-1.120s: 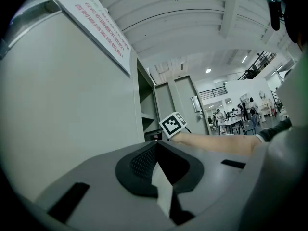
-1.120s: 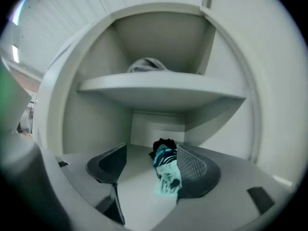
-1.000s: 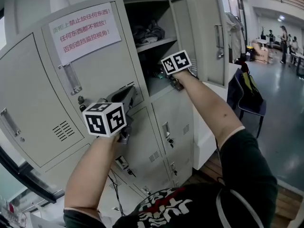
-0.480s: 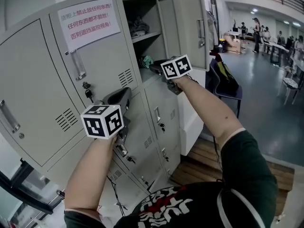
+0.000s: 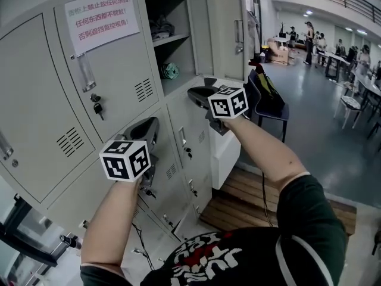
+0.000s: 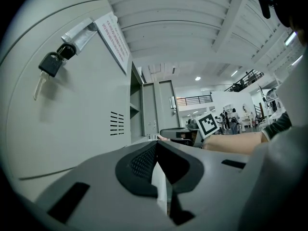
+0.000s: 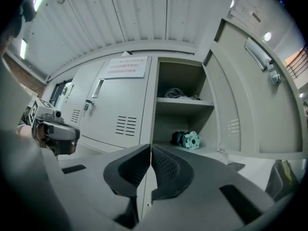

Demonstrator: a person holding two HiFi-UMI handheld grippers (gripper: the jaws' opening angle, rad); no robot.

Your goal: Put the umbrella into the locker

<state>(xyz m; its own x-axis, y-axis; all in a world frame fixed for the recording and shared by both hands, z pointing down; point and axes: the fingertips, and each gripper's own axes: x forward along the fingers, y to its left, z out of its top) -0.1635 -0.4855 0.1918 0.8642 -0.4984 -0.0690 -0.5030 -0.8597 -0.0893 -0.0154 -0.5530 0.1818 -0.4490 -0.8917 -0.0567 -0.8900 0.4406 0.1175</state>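
The folded teal and dark umbrella (image 5: 171, 71) (image 7: 188, 139) lies on the floor of the lower section of the open locker compartment (image 5: 178, 55), apart from both grippers. My right gripper (image 5: 193, 92) (image 7: 150, 145) hovers level outside the compartment, in front of and below the umbrella. Its jaws are closing and their tips meet with nothing between them. My left gripper (image 5: 155, 123) (image 6: 157, 141) is lower and to the left, pointing at the closed locker doors, shut and empty.
The compartment's door (image 5: 229, 31) stands swung open to the right. Crumpled cloth (image 7: 175, 93) rests on the upper shelf. A key (image 6: 48, 64) hangs in the neighbouring door under a paper sign (image 5: 101, 16). A chair with a bag (image 5: 268, 97) stands right; people stand far back.
My right gripper has drawn back out of the compartment, leaving the umbrella inside, now in plain sight. My left gripper has sunk a little along the locker fronts.
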